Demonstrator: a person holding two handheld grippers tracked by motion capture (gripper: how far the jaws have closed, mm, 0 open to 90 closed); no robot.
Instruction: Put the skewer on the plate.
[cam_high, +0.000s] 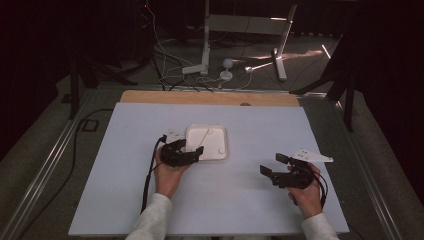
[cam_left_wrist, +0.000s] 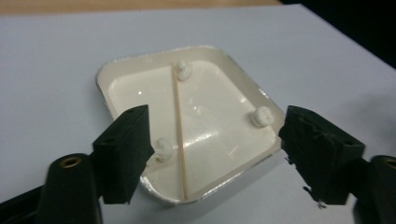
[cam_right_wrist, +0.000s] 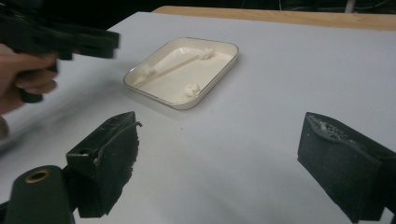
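Observation:
A shallow white tray (cam_high: 223, 131) sits on the white table board, slightly left of centre. In it lie a thin wooden stick (cam_left_wrist: 179, 121) and three small white lumps (cam_left_wrist: 262, 116). My left gripper (cam_high: 194, 151) hovers at the tray's near left corner, open, with the tray (cam_left_wrist: 121, 70) showing between its jaws and nothing gripped. In the left gripper view one lump (cam_left_wrist: 163, 148) lies just beside the left jaw. My right gripper (cam_high: 273, 165) stands open over bare table to the right, apart from the tray (cam_right_wrist: 159, 97). The right gripper view also catches the left gripper (cam_right_wrist: 60, 39), held in a hand.
The white board (cam_high: 125, 200) has bare room in front of and to the right of the tray. A wooden strip (cam_high: 210, 97) runs along its far edge. Beyond it, cables and a metal stand (cam_high: 205, 45) lie on the floor.

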